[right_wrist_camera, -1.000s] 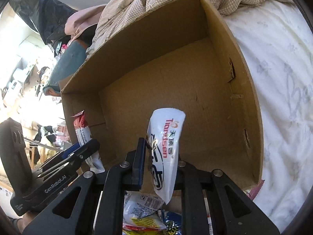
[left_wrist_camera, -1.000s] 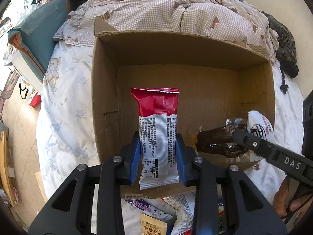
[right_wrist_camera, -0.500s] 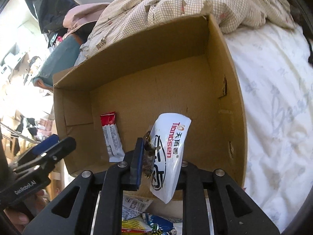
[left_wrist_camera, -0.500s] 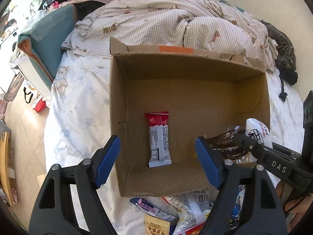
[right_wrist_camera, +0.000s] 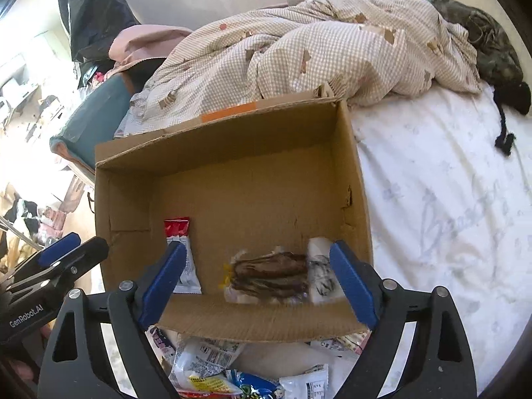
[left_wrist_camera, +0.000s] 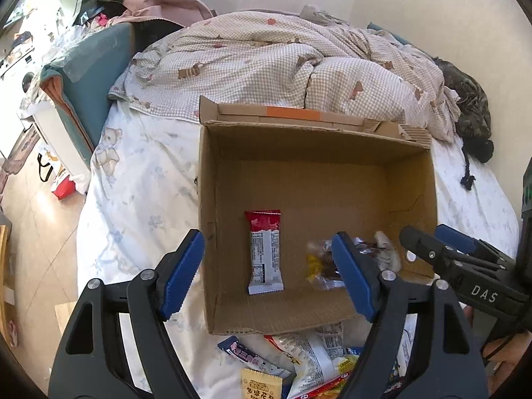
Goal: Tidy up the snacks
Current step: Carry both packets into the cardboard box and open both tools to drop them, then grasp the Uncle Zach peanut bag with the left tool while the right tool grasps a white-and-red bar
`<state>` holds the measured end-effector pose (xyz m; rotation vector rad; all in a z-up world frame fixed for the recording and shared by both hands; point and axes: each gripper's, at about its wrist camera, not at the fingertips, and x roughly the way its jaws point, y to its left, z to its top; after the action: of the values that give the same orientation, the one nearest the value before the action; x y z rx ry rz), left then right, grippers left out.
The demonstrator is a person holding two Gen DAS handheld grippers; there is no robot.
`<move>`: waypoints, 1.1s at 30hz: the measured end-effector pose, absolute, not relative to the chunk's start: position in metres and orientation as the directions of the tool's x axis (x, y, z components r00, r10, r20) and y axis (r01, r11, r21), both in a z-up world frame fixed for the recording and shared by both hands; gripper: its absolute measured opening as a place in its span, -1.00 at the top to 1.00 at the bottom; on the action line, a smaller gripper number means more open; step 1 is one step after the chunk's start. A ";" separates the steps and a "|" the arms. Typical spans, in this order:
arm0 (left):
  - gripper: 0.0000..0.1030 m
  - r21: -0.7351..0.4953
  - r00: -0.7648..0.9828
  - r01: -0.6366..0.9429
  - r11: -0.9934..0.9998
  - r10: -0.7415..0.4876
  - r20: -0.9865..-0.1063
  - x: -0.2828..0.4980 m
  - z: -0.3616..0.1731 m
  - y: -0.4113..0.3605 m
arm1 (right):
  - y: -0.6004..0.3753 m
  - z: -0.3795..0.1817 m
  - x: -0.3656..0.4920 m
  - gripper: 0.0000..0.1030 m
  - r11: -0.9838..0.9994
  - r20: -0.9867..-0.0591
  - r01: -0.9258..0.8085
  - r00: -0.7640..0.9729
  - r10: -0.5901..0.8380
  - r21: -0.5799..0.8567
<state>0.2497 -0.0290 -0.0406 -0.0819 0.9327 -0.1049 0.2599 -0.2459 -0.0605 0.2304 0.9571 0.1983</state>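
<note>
An open cardboard box [left_wrist_camera: 412, 179] [right_wrist_camera: 357, 199] lies on the bed. Inside lie a red-and-white snack bar [left_wrist_camera: 265, 252] [right_wrist_camera: 181, 232] and a clear pack of brown snacks with a white end [left_wrist_camera: 327, 264] [right_wrist_camera: 276, 274]. My left gripper [left_wrist_camera: 267, 274] is open and empty above the box's near left part. My right gripper [right_wrist_camera: 257, 281] is open and empty above the near right part, over the brown pack. Each gripper also shows at the edge of the other's view [left_wrist_camera: 442, 247] [right_wrist_camera: 71, 251].
A pile of loose snack packets [left_wrist_camera: 299, 362] [right_wrist_camera: 232, 369] lies on the white sheet in front of the box. A checked duvet [left_wrist_camera: 282, 63] is bunched behind the box. A dark garment [right_wrist_camera: 492, 50] lies at the far right. The bed edge and floor are at the left.
My left gripper opened and dropped the red bar into the box, then pulled back. My right gripper has opened and let the white-ended brown pack fall into the box.
</note>
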 end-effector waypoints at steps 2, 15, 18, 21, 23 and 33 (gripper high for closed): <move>-0.48 -0.103 0.595 0.054 0.993 -0.115 -0.795 0.246 -0.038 -0.029 | -0.246 -0.055 0.257 -0.76 0.956 -0.779 -0.069 0.564 0.272 0.284; -0.48 -0.085 0.633 0.025 0.996 -0.082 -0.770 0.218 -0.015 -0.017 | -0.245 -0.022 0.223 -0.76 0.951 -0.752 -0.096 0.591 0.292 0.293; -0.48 -0.082 0.635 0.027 0.996 -0.080 -0.768 0.207 -0.013 -0.014 | -0.246 -0.018 0.215 -0.76 0.949 -0.753 -0.099 0.586 0.298 0.299; -0.48 -0.085 0.636 0.031 0.996 -0.086 -0.767 0.196 -0.013 -0.012 | -0.248 -0.018 0.204 -0.76 0.951 -0.759 -0.093 0.581 0.293 0.296; -0.48 -0.077 0.631 0.039 0.996 -0.084 -0.772 0.189 -0.013 -0.012 | -0.250 -0.018 0.197 -0.76 0.949 -0.764 -0.090 0.572 0.298 0.303; -0.48 -0.086 0.512 0.017 0.996 -0.083 -0.855 0.159 -0.044 -0.003 | -0.256 -0.033 0.162 -0.76 0.927 -0.796 -0.051 0.495 0.348 0.373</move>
<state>0.1588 -0.0031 -0.0441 -0.0697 1.0319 -0.0600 0.1623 -0.2564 -0.0327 0.3195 1.0289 0.2464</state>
